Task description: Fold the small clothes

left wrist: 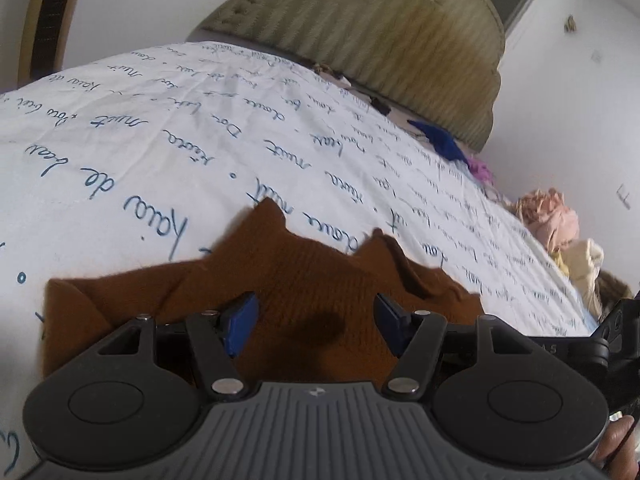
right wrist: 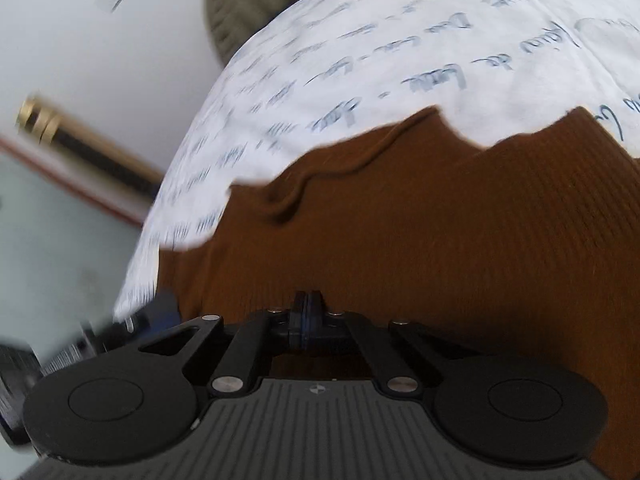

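White bedding printed with blue handwriting covers the bed (left wrist: 160, 140) on which we work, and a padded olive headboard (left wrist: 380, 40) rises at its far end against pale walls. Along the bed's far side edge, near the headboard, we see a small blue cloth (left wrist: 440, 138) with a bit of magenta fabric (left wrist: 480, 168) just beside it, and farther along that same edge a loose heap of pink and cream clothes (left wrist: 560, 228).

At the near edge of the bed lies the rust-brown ribbed knit garment (left wrist: 280, 272), partly folded, with overlapping layers and a jagged far outline against the white sheet. Our left tool (left wrist: 314, 314) hangs just above it with its blue-padded fingers (left wrist: 240, 326) set wide apart, nothing between them, and the brown knit showing in the gap along with a dark shadow on the cloth. Part of our own hand shows at the bottom right corner of that view.

From the right wrist view the same garment (right wrist: 440, 220) fills most of the frame, a raised crease crossing its left part. Our right tool (right wrist: 307, 320) has its fingers pressed together low over the knit; we cannot tell whether any cloth is pinched between them. That view is blurred toward its left side.
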Demonstrator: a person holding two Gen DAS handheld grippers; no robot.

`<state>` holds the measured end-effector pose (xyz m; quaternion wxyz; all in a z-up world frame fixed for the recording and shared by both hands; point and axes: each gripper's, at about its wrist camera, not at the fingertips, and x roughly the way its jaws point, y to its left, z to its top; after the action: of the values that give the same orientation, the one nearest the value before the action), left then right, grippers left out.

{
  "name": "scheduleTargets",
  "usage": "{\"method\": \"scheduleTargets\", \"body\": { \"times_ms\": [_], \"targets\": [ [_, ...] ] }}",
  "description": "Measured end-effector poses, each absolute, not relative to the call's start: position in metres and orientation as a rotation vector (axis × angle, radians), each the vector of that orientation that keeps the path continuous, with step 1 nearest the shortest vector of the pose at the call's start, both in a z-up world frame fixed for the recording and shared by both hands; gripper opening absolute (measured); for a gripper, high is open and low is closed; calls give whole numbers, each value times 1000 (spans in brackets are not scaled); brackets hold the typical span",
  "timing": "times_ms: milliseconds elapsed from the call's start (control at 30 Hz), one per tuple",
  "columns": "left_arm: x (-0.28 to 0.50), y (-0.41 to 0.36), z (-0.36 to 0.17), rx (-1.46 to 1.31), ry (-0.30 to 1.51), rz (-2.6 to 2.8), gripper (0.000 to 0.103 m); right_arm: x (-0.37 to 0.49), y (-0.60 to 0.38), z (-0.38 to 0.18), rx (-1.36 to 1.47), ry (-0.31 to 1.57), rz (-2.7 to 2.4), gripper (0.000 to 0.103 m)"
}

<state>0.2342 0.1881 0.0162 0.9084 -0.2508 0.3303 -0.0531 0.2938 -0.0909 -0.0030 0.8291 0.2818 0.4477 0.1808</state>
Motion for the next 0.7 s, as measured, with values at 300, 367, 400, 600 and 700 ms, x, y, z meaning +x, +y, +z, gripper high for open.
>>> {"method": "scheduleTargets", "body": {
  "times_ms": [300,367,400,600,700],
  "targets": [
    [230,181,21,-438,656,-78,64,312,-98,-1,591,883,305,0],
    [221,186,29,-449,648,-80,64,302,-107,9,593,851,314,0],
    [215,188,33,-452,646,-76,64,294,-112,15,591,831,334,9],
    [179,177,52,-308,625,-65,64,232,-157,36,535,790,342,20],
    [175,165,45,-229,654,-26,64,215,-179,24,511,817,248,20]
  ]
}}
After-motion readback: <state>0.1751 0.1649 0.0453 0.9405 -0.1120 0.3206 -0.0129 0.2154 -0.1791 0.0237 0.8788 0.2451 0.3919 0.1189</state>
